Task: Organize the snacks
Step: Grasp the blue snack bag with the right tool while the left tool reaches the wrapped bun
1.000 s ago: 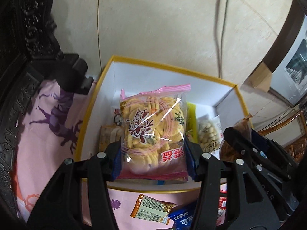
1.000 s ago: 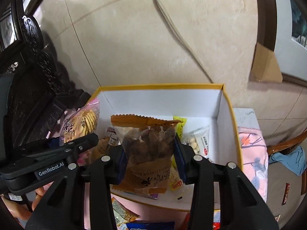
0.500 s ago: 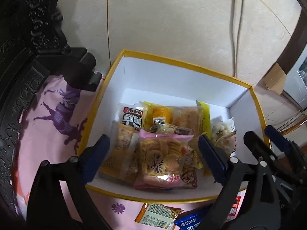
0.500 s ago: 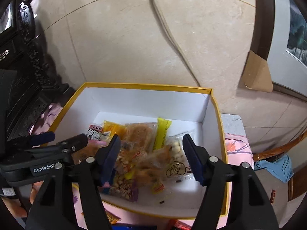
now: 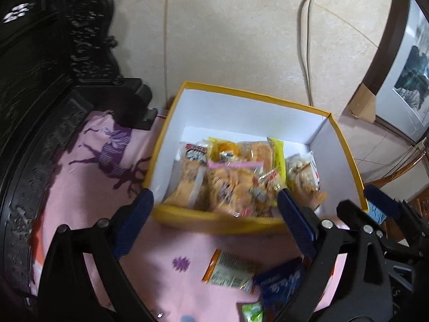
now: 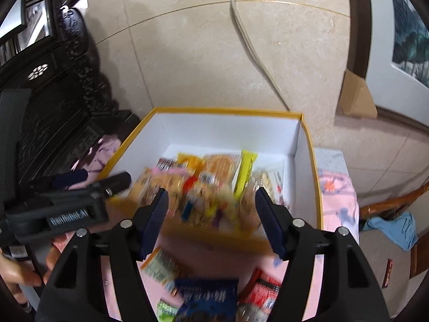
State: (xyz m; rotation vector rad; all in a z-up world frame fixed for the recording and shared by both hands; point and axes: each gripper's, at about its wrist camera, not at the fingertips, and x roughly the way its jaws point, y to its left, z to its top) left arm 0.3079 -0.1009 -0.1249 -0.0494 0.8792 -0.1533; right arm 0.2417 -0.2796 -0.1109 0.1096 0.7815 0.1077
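Both hand-held grippers are hanging empty with jaws spread apart: the left hand-held gripper (image 5: 214, 209) and the right hand-held gripper (image 6: 211, 214) are hovering just in front of the yellow-rimmed box (image 5: 346, 145), probably so each can reach a loose packet. Inside the box, a pink-edged cracker bag (image 5: 228, 185), a yellow stick pack (image 6: 245, 171) and other snacks are lying piled together. On the pink cloth (image 5: 88, 187), a blue packet (image 6: 209, 297) and an orange-ended packet (image 5: 228, 271) are waiting outside.

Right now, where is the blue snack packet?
In the right wrist view, the blue snack packet lies on the pink cloth, outside the yellow-rimmed box, beside a red packet.
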